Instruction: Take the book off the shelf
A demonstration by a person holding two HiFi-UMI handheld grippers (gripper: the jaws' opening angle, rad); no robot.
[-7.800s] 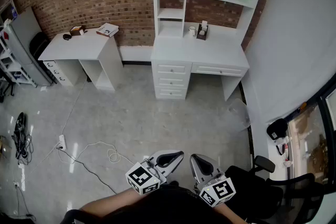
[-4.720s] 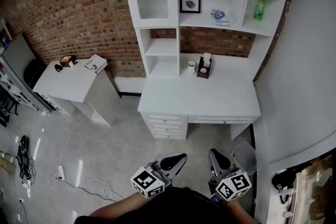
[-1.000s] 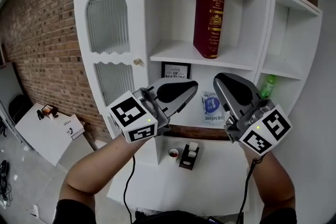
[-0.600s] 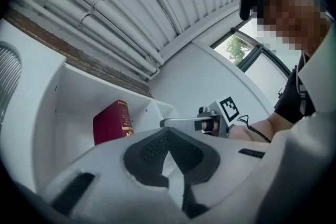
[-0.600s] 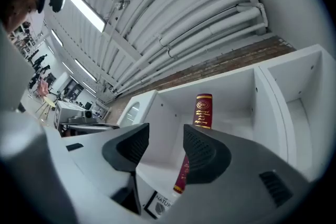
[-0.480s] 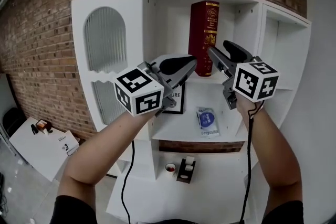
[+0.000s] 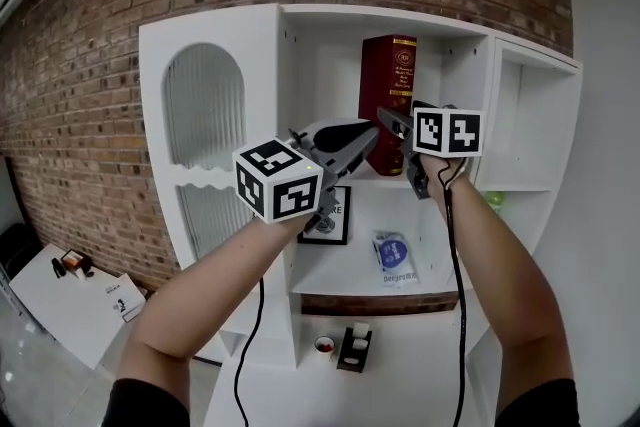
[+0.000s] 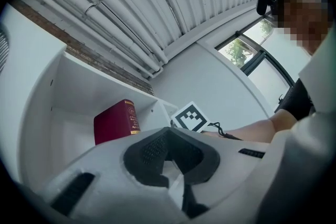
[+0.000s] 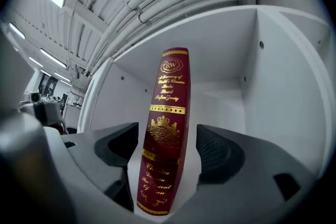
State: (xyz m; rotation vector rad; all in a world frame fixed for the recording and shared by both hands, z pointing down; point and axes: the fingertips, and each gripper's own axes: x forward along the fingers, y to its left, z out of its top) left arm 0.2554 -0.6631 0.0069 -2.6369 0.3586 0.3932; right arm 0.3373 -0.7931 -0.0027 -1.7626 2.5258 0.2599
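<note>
A thick dark red book (image 7: 388, 100) with gold lettering stands upright in the top compartment of the white shelf unit (image 7: 330, 25). In the right gripper view its spine (image 9: 165, 128) fills the gap between the jaws, with a little room on either side. My right gripper (image 7: 396, 123) is open; its jaws have just been opening and now straddle the spine without pressing it. My left gripper (image 7: 366, 137) hangs shut and empty just left of the book, in front of the shelf. The left gripper view shows the book (image 8: 115, 120) beyond its closed tips (image 8: 168, 136).
Below the book's shelf stand a framed picture (image 7: 330, 210) and a blue packet (image 7: 392, 255). A green bottle (image 7: 495, 200) sits in the right compartment. A ribbed glass door (image 7: 200, 105) is at the left. A caddy (image 7: 352, 352) and a cup (image 7: 320, 346) rest on the desk.
Both grippers have risen toward the top shelf. The right one moved forward to the book and its jaws opened around the spine. The left one stayed shut.
</note>
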